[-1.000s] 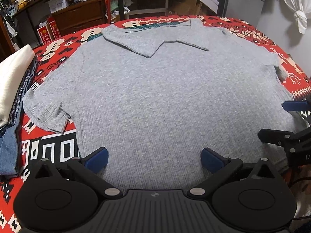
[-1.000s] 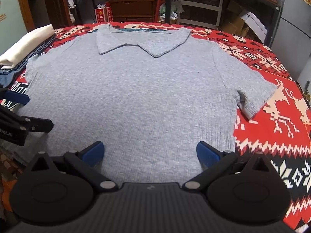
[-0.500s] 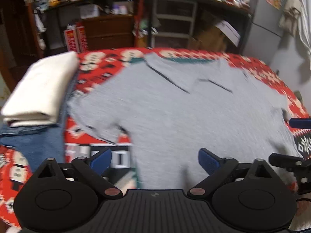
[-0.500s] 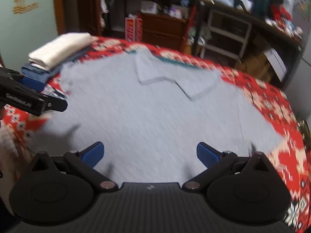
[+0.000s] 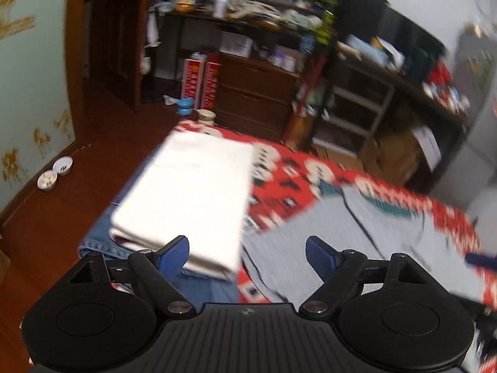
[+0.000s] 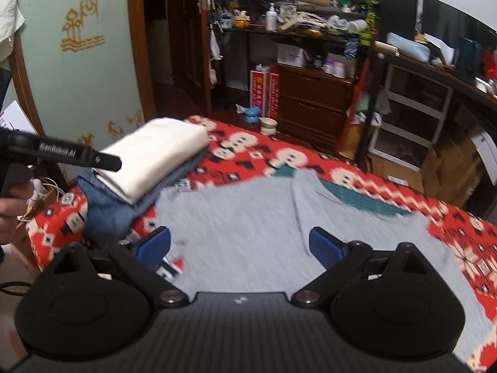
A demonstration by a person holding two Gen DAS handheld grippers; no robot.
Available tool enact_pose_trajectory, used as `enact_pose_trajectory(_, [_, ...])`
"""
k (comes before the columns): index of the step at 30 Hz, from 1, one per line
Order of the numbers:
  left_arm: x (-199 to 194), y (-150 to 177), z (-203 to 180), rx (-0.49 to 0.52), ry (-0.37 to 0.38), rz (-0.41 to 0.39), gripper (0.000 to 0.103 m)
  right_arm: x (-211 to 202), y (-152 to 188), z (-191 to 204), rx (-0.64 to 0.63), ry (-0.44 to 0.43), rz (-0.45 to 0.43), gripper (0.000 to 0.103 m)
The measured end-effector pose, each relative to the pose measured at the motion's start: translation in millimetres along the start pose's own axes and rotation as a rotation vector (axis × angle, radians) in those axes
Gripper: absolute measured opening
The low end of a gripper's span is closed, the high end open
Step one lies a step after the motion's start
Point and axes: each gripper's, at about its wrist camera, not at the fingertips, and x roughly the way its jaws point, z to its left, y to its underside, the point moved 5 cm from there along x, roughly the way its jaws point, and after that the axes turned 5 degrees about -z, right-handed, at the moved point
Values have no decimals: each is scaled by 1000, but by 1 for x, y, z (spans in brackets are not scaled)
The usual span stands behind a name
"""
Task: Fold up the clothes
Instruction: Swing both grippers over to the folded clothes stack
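Note:
A grey polo shirt (image 6: 242, 233) lies flat on the red patterned cloth (image 6: 248, 158), collar toward the far side; the left wrist view shows its left part (image 5: 357, 233), blurred. My left gripper (image 5: 247, 256) is open, raised over the shirt's left edge beside a folded stack. My right gripper (image 6: 239, 244) is open above the shirt's left half with nothing between its fingers. The left gripper's black arm (image 6: 62, 154), held by a hand (image 6: 12, 205), shows at the left of the right wrist view.
A folded white garment (image 5: 186, 199) rests on folded denim (image 6: 105, 214) at the table's left end. Behind the table stand a wooden drawer unit (image 6: 313, 105), cluttered shelves (image 6: 298, 21) and a metal rack (image 6: 413, 118). Small bowls (image 5: 54, 172) sit on the floor at left.
Both grippers have lifted off the shirt's hem and swung left, and the views now take in the folded stack and the room. Both stay open.

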Motion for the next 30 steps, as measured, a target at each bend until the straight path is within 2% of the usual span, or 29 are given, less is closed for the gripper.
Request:
enact_pose_trajectory(4, [13,-5,30,-83,-11,1,77,38,-10,30,18,-73,34,81])
enact_pose_trajectory(8, [28,-15,39,-76,16,3,70,80,-12,60,-4,-101,64,65])
enact_pose_trajectory(10, [38,-23,38,-65,34,-5,68,103,-14,68,8,-104,88,47])
enact_pose_trajectory(12, [50,-34,38,-64,67,-2,67,120,-11,76,12,-114,106,37])
enact_pose_trajectory(17, [79,-41,39,-90,139,43,63,164,-10,93,-27,-130,124,27])
enact_pose_trajectory(21, [86,-40,38,-106,201,61,62,198,-5,109,-97,-118,152,12])
enact_pose_trajectory(26, [93,-36,33,-97,262,102,62,219,-4,114,-125,-115,151,12])
enact_pose_trajectory(30, [102,-33,34,-98,270,125,62,233,5,113,-143,-99,169,16])
